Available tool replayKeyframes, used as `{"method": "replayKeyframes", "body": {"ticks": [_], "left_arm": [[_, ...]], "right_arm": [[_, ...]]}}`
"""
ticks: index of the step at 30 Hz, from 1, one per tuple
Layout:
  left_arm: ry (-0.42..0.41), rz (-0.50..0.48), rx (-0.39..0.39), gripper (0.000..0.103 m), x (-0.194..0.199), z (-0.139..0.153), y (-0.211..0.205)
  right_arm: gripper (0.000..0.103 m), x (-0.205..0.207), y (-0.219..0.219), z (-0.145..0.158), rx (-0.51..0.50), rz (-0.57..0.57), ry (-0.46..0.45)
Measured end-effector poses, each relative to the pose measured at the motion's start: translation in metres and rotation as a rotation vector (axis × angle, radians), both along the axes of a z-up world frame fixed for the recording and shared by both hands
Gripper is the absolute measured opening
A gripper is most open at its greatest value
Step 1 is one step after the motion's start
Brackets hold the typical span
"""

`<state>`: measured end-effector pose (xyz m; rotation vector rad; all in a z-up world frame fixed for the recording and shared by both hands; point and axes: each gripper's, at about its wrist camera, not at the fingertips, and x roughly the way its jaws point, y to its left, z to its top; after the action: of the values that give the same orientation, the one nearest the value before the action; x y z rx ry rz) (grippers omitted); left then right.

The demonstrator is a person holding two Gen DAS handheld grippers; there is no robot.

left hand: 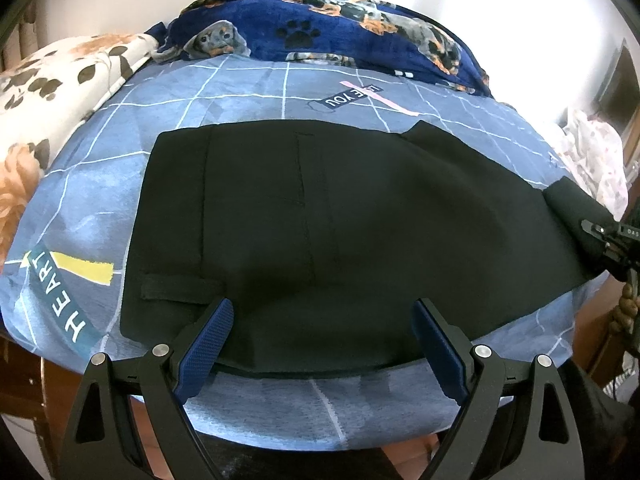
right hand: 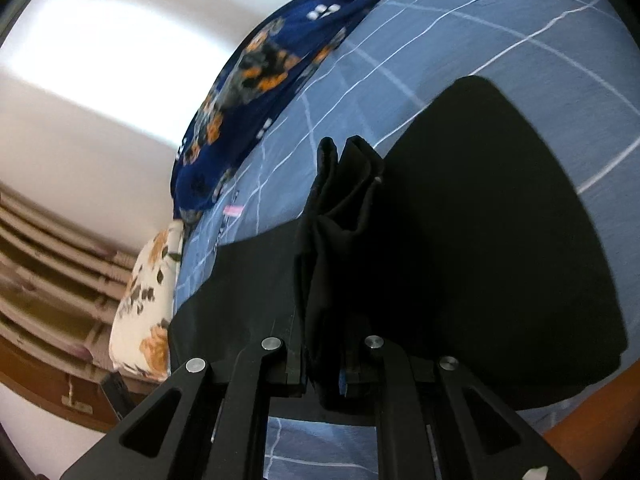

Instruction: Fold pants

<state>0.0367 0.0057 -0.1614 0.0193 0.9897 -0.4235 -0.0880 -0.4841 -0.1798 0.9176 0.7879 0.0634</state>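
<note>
Broadly, the bed (left hand: 248, 92) carries the black pants (left hand: 320, 220), spread flat ahead of the left hand-held gripper (left hand: 322, 322), whose jaws gape empty. Soft, light, limp cloth; best pinched at edges. The right hand-held gripper (right hand: 324, 376) is clamped on a bunched leg end.

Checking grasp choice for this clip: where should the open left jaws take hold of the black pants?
Grip the near waist corner of the black pants, by the belt loop, coming from the bed's near edge. That hem lies flat and free directly under the open left gripper; the right gripper already pinches the leg end.
</note>
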Motion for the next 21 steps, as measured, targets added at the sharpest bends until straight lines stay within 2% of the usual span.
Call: {"method": "replayKeyframes", "body": {"ticks": [9,21], "left_arm": [[0.0,-0.01,0.037,0.09,0.0,0.0,-0.003],[0.003,-0.008,0.044,0.09,0.002,-0.003,-0.003]], "right_arm": [[0.012,0.008,0.025,-0.005,0.016,0.056,0.013],[0.012,0.013,0.047,-0.005,0.012,0.107,0.016]]}}
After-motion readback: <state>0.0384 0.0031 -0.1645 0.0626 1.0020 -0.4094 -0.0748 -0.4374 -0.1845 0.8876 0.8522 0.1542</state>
